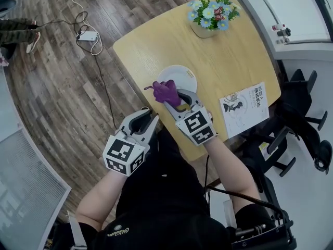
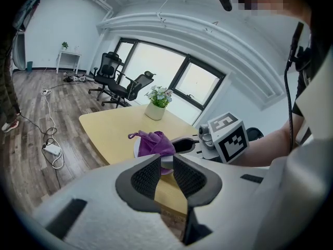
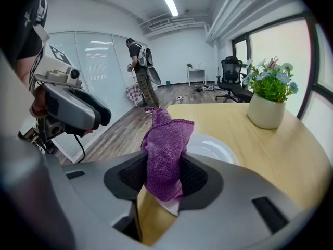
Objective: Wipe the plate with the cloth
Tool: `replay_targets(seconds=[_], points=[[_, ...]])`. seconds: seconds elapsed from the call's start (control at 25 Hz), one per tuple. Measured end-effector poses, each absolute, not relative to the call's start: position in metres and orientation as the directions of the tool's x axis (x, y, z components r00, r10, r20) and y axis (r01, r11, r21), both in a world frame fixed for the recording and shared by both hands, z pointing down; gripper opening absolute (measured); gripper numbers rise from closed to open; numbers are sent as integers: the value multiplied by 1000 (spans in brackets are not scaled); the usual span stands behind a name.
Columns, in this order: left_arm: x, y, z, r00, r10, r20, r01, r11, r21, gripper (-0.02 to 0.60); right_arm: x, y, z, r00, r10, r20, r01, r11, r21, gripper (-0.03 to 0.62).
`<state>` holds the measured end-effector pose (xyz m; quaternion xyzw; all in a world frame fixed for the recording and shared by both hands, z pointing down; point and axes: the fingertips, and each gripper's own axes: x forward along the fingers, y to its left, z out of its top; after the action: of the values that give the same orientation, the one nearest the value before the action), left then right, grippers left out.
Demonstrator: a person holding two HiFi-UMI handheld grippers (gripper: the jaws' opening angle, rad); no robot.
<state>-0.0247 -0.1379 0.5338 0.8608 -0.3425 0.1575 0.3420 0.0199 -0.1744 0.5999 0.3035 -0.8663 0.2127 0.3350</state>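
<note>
The right gripper (image 3: 162, 178) is clamping the cloth (image 3: 165, 145) over the plate's (image 1: 183, 76) near rim (touching or not, unclear). The left gripper (image 2: 166, 173) is hovering off the table (image 1: 151, 43) edge, jaws narrowly apart and empty.

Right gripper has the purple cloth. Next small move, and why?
Probably lower the right gripper so the purple microfibre cloth presses onto the round white plate. Its jaws are shut on the cloth, which sits over the plate's near edge; contact isn't clear. The left gripper is open and empty.
</note>
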Motion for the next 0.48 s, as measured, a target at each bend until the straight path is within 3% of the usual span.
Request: replay_targets(seconds=[0.48], points=[[-23, -132, 537, 720, -469, 512, -692, -536, 483, 77, 120, -250, 593, -388, -563, 730, -823, 567, 0, 158]])
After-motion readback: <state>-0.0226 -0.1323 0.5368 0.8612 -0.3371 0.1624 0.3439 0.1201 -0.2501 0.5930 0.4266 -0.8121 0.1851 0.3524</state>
